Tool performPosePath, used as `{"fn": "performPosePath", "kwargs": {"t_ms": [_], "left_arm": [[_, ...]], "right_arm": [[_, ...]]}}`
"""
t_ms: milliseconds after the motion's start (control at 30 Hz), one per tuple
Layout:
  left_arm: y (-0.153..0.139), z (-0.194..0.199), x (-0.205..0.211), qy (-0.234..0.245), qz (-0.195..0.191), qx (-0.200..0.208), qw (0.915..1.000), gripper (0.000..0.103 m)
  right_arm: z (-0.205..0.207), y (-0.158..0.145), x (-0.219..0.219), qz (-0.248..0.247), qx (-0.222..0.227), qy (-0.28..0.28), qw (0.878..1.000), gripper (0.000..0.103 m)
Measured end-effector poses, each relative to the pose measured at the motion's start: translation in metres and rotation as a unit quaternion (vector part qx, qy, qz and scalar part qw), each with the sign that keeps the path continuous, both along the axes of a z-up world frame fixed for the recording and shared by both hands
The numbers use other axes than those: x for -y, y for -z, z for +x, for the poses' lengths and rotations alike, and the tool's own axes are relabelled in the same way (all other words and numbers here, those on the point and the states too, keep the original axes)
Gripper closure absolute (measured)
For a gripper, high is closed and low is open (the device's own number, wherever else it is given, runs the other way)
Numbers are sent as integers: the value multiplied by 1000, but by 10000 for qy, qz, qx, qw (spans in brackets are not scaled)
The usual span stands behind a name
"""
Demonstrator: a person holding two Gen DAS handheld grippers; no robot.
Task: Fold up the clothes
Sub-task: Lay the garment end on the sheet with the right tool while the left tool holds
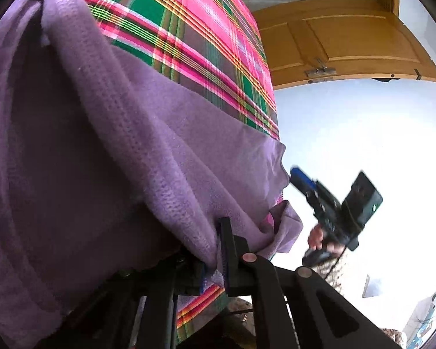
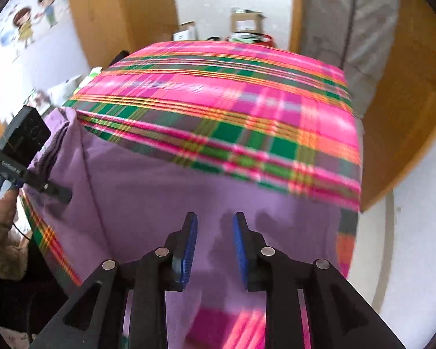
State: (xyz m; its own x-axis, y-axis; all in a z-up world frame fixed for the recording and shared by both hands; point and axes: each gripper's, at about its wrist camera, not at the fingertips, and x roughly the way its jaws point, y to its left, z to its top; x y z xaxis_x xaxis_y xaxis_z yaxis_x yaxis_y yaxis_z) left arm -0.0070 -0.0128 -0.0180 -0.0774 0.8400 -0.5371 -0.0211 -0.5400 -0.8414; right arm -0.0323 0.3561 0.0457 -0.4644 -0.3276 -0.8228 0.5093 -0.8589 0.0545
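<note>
So the purple garment (image 2: pixel 148 180) is spread over the near end of the plaid-covered table (image 2: pixel 218 93). Left gripper (image 1: pixel 215 250) is clamped on its left edge, cloth bunched between the pads. Right gripper (image 2: pixel 215 250) hangs over the garment's middle with fingers apart, nothing between them. The garment's right edge lies further right of it. Near hem is cut off, and the view's blurry.

Tabletop is sitting fully hidden under a pink, green and orange plaid cloth (image 2: pixel 218 93) that's draping over its edges and corners. Purple garment (image 2: pixel 165 192) is lying directly on the plaid at the near side, spreading flat across it and hanging off the near-left corner; far half of the plaid is showing bare.
</note>
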Motion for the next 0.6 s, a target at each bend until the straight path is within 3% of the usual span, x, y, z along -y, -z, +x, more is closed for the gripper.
{"fn": "performPosePath", "kwargs": {"t_ms": [167,300,600], "left_arm": [[1,1,-4,-29,-23,4,10000,95],[2,1,-7,-64,-44,23,10000,95],[3,0,-16,-91,-113,40,9999,95]], "right_arm": [[32,6,-26,-287,167,477,9983,67],[54,12,-51,-949,351,867,9911,65],[80,16,-72,-1820,434,1071,9765,62]]}}
